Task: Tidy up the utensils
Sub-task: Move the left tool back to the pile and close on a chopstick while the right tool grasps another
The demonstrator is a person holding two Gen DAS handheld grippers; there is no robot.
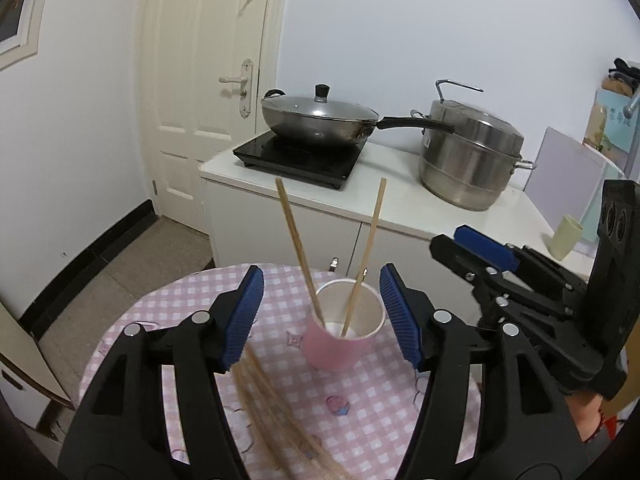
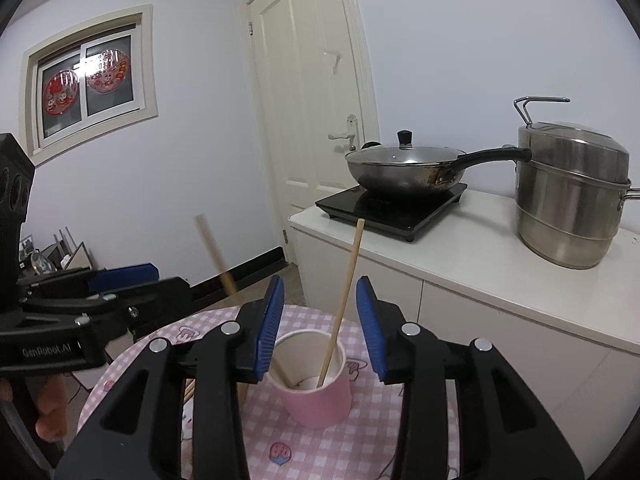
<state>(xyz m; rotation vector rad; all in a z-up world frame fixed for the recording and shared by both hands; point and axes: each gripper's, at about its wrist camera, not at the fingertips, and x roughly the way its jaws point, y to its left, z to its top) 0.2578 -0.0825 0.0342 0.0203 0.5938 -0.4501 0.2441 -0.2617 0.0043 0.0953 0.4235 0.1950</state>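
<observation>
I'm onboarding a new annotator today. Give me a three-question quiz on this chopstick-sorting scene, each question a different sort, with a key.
1. True or false: the pink cup lies tipped over on the checked tablecloth.
2. How many chopsticks stand in the cup? A) one B) two C) four
3. Fill in: the loose chopsticks lie on the cloth beneath the ___ gripper.

Key:
1. False; it stands upright.
2. B; one chopstick leans left, another right.
3. Left gripper; its jaws are open and empty, as are the right gripper's.

left wrist: looks forward and down between open jaws, close over desk (image 1: 192, 292) | right wrist: same, close | shared: pink cup (image 1: 344, 332) ahead between both jaws, wok (image 2: 404, 168) beyond.
</observation>
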